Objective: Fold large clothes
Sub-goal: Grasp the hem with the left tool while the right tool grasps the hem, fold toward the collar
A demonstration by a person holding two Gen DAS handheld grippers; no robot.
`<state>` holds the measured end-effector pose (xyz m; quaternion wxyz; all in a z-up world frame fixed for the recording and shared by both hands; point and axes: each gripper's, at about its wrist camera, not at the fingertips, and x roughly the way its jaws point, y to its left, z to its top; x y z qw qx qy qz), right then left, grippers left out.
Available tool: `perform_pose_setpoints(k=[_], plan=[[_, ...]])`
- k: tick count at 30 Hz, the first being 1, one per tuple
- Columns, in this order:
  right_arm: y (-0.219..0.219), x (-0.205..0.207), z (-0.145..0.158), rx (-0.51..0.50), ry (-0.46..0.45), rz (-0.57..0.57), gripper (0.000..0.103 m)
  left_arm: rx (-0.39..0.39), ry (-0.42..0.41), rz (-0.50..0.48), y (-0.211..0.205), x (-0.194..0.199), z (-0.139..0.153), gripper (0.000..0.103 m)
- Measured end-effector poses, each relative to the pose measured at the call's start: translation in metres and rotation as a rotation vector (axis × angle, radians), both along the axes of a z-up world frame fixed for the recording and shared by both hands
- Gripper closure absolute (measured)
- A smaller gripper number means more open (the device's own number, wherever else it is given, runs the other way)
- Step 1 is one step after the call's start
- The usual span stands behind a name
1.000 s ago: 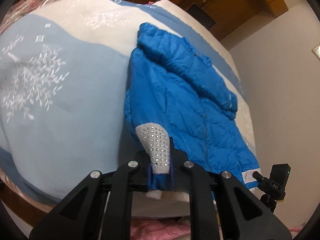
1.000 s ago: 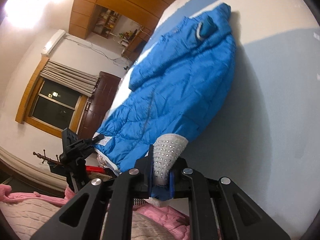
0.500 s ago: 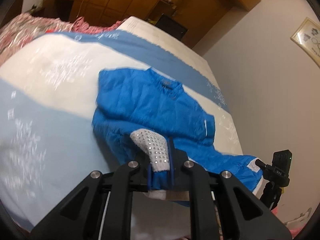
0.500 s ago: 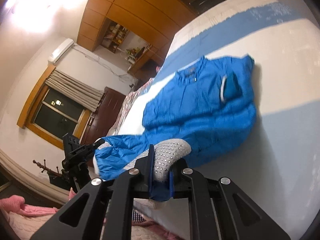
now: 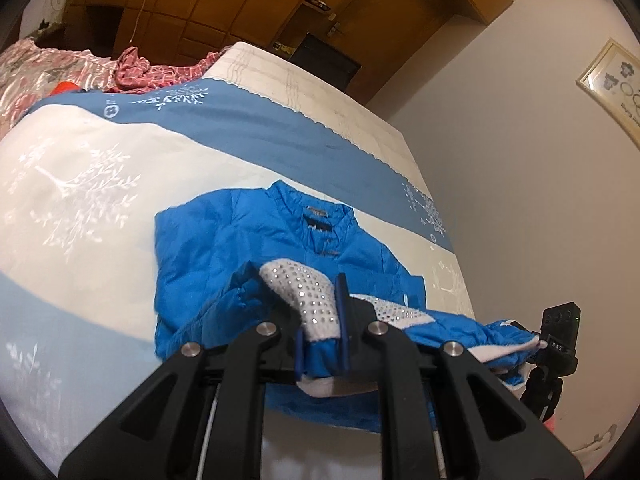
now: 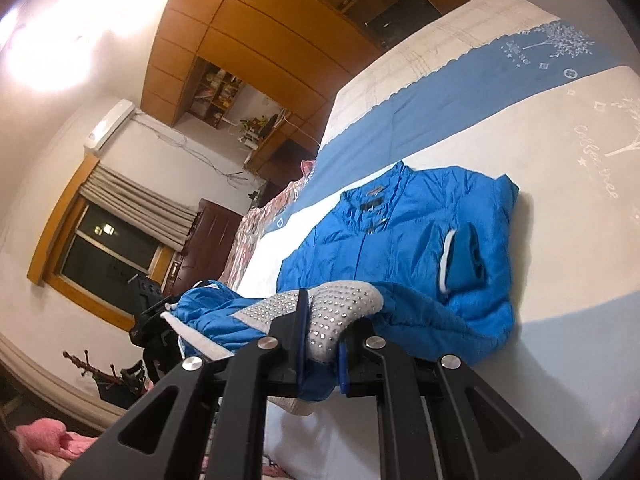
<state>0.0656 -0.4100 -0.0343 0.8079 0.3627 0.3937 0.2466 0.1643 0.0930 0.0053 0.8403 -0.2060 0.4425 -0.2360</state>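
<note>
A bright blue padded jacket [image 5: 248, 248] lies on the bed with its collar away from me and both sleeves folded across its front. Its bottom hem is lifted off the bed. My left gripper [image 5: 320, 320] is shut on one hem corner, a grey studded patch [image 5: 304, 292]. From the right wrist view the same jacket [image 6: 400, 232] shows a white-trimmed cuff [image 6: 448, 264]. My right gripper [image 6: 320, 340] is shut on the other hem corner, also a grey studded patch [image 6: 340, 308]. The hem sags between the two grippers.
The bed cover [image 5: 80, 184] has pale blue, white and darker blue bands with tree prints. A pink patterned quilt [image 5: 132, 68] lies at the far side. Wooden wardrobes [image 5: 248, 4] line the back wall. A camera on a tripod [image 5: 560, 336] stands beside the bed. Pink knitwear [image 6: 44, 440] lies below.
Both grippers have risen and carried the jacket's hem up off the bed and toward the collar. More of the room and far bed edge has come into view.
</note>
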Motion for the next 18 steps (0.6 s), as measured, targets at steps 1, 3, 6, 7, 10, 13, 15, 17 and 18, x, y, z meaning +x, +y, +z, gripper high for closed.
perform_pose_setpoints(k=[1,3,6,7,10,13,15,17,18], plan=[[-0.001,0.006,-0.001,0.002,0.005,-0.002,0.092,0.0,0.003,-0.001,-0.001,0.007,-0.001,0.092],[-0.004,0.024,-0.004,0.011,0.02,-0.005,0.092,-0.006,0.012,-0.005,-0.005,0.025,-0.004,0.092],[-0.01,0.051,-0.011,0.02,0.046,-0.01,0.092,-0.002,0.026,-0.004,-0.011,0.054,-0.012,0.091],[-0.011,0.058,-0.013,0.021,0.054,-0.011,0.092,0.0,0.031,-0.004,-0.013,0.061,-0.014,0.091],[-0.015,0.085,-0.021,0.016,0.079,-0.012,0.092,0.008,0.059,0.002,-0.018,0.091,-0.029,0.091],[-0.018,0.111,-0.032,0.009,0.109,-0.012,0.092,0.031,0.089,0.014,-0.023,0.119,-0.045,0.091],[-0.021,0.131,-0.044,0.009,0.133,-0.015,0.092,0.052,0.108,0.025,-0.026,0.136,-0.057,0.091],[-0.025,0.148,-0.054,0.005,0.16,-0.021,0.091,0.063,0.135,0.033,-0.027,0.153,-0.07,0.09],[-0.027,0.157,-0.061,0.003,0.178,-0.025,0.091,0.068,0.151,0.04,-0.029,0.162,-0.077,0.09]])
